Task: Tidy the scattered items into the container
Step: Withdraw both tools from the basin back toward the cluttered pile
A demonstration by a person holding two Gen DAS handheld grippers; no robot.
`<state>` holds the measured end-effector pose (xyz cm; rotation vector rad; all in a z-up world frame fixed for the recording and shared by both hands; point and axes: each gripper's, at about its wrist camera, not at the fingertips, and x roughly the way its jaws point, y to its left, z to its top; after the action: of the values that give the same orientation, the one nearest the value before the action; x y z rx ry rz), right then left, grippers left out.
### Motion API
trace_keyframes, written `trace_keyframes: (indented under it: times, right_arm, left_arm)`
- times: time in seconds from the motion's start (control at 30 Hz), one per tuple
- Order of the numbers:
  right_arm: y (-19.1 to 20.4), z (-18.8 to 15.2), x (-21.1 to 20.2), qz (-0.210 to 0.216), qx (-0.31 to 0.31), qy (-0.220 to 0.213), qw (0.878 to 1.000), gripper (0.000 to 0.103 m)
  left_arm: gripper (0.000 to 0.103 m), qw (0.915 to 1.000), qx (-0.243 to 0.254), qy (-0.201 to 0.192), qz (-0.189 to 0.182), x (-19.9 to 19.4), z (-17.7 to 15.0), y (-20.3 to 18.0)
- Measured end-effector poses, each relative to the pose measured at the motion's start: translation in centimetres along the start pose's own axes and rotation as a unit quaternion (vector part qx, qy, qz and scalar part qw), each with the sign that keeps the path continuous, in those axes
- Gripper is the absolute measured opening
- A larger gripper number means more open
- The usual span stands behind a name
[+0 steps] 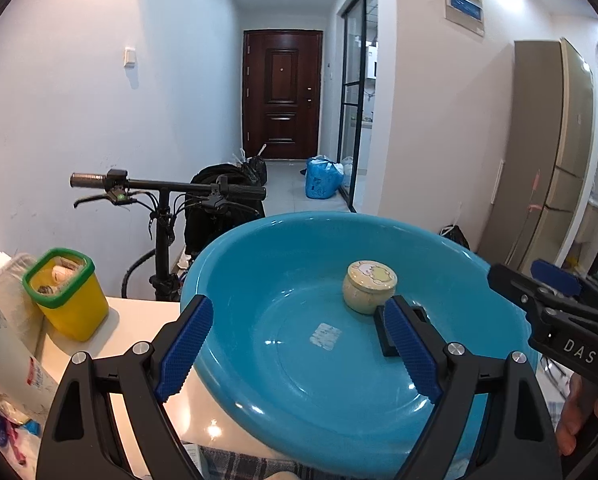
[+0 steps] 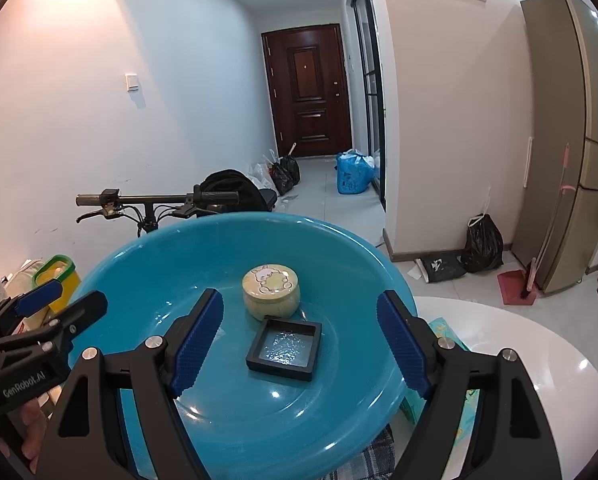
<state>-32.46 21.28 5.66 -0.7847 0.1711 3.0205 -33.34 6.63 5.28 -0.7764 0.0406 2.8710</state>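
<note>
A wide teal basin fills the middle of both wrist views. Inside it stand a small cream round tin with a cartoon lid and, just in front of it, a black square box with a clear top. In the left wrist view that black box is mostly hidden behind a finger. My left gripper hangs open over the basin's near-left side, with nothing between its blue pads. My right gripper is open above the box and tin, touching neither.
A yellow tub with a green rim stands left of the basin, beside white packets. The basin rests on a white round table, with checked cloth at its near edge. A bicycle handlebar stands behind.
</note>
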Motion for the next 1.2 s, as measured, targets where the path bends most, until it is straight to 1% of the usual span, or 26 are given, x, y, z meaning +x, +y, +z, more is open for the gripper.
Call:
trace_keyframes:
  times: [0.1, 0.17, 0.33, 0.47, 0.63, 1.2]
  right_arm:
    - [0.6, -0.1, -0.4, 0.002, -0.008, 0.001, 1.0, 0.078]
    - [0.8, -0.1, -0.9, 0.001, -0.012, 0.001, 1.0, 0.078]
    - [0.7, -0.3, -2.2, 0.002, -0.006, 0.0, 1.0, 0.078]
    - [0.8, -0.7, -3.5, 0.011, 0.002, 0.004, 1.0, 0.078]
    - [1.1, -1.2, -5.1, 0.007, -0.003, 0.004, 1.0, 0.078]
    - [2.8, -2.5, -10.9, 0.019, -0.013, -0.007, 1.0, 0.079]
  left_arm:
    - [0.089, 0.9999, 0.016, 0.0, 0.003, -0.7, -0.1, -0.5]
    - [0.089, 0.9998, 0.02, 0.003, -0.008, -1.3, -0.1, -0.5]
    - [0.089, 0.9999, 0.014, 0.002, -0.002, -3.0, -0.5, -0.2]
    - [0.089, 0.9999, 0.014, -0.002, 0.001, -4.3, -0.8, 0.1]
    - [0.089, 0.9999, 0.013, -0.005, 0.004, -6.0, -1.1, 0.5]
    - [0.089, 0.9995, -0.003, -0.028, 0.011, -12.7, -2.2, 1.6]
